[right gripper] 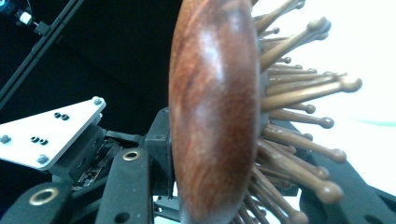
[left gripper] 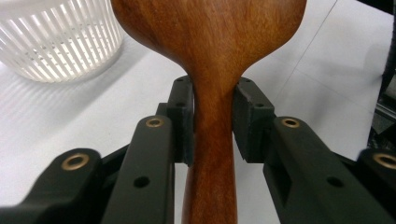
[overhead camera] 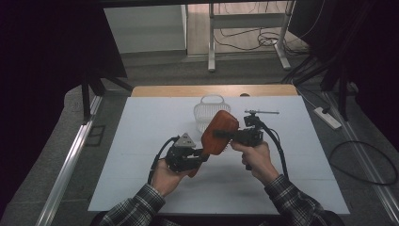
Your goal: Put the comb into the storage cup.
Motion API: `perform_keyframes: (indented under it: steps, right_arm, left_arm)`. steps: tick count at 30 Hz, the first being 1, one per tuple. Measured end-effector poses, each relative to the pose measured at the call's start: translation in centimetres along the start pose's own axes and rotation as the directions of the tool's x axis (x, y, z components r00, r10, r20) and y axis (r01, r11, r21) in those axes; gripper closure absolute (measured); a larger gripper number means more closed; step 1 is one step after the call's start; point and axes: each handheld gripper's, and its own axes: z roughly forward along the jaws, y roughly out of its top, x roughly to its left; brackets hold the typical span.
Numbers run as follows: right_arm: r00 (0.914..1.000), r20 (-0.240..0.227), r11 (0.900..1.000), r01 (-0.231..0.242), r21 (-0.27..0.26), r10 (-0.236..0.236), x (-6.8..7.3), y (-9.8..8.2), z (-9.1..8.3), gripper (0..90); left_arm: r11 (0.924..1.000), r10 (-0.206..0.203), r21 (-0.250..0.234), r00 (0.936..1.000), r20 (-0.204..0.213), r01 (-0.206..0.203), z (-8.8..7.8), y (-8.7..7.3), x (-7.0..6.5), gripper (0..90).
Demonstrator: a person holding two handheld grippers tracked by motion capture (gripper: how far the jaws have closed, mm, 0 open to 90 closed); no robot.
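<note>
A person in plaid sleeves reaches over a white-topped table (overhead camera: 141,155), holding a black two-jaw gripper in each hand above it.

At the left, the left hand (overhead camera: 164,176) holds the left gripper (overhead camera: 203,155), which carries a grey three-cornered plate (overhead camera: 186,140) on top. In the left gripper view its jaws are closed on the narrow neck of a reddish-brown wooden hairbrush (left gripper: 212,84), one black pad (left gripper: 184,116) pressing each side of the handle.

The brush rises from that grip, tilting up and to the right, so its broad oval head (overhead camera: 219,133) hangs in the air over the middle of the table, smooth back facing up.

Just beyond the head, toward the far edge, a white slatted plastic basket (overhead camera: 207,107) with a loop handle stands on the table.

At the right, the right hand (overhead camera: 256,160) holds the right gripper (overhead camera: 225,134) against the head of the brush. In the right gripper view the head stands edge-on between its jaws, which grip it: one jaw lies on the polished back, the other among the wooden ball-tipped bristles (right gripper: 299,93).
</note>
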Motion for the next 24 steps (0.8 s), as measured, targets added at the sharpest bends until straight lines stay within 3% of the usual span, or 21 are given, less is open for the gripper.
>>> perform_keyframes:
  steps: [11, 19, 24]
  right_arm:
    - [0.9985, 0.040, 0.999, 0.037, 0.001, -0.037, 0.5, 0.0, 0.1, 54.2]
    - [0.9973, 0.047, 0.998, 0.057, -0.001, -0.057, 0.6, 0.2, -0.1, 54.3]
    - [0.9960, 0.050, 0.997, 0.074, -0.009, -0.074, 0.6, 0.4, -0.4, 54.3]
  left_arm:
    - [0.9993, -0.028, -0.024, 0.9996, 0.007, 0.028, -0.5, -0.1, 0.4, 57.6]
    - [0.9989, -0.042, -0.017, 0.9990, 0.012, 0.043, -0.8, -0.3, 0.7, 39.5]
    - [0.9997, -0.025, -0.007, 0.9997, 0.004, 0.025, -1.1, -0.5, 0.8, 27.1]
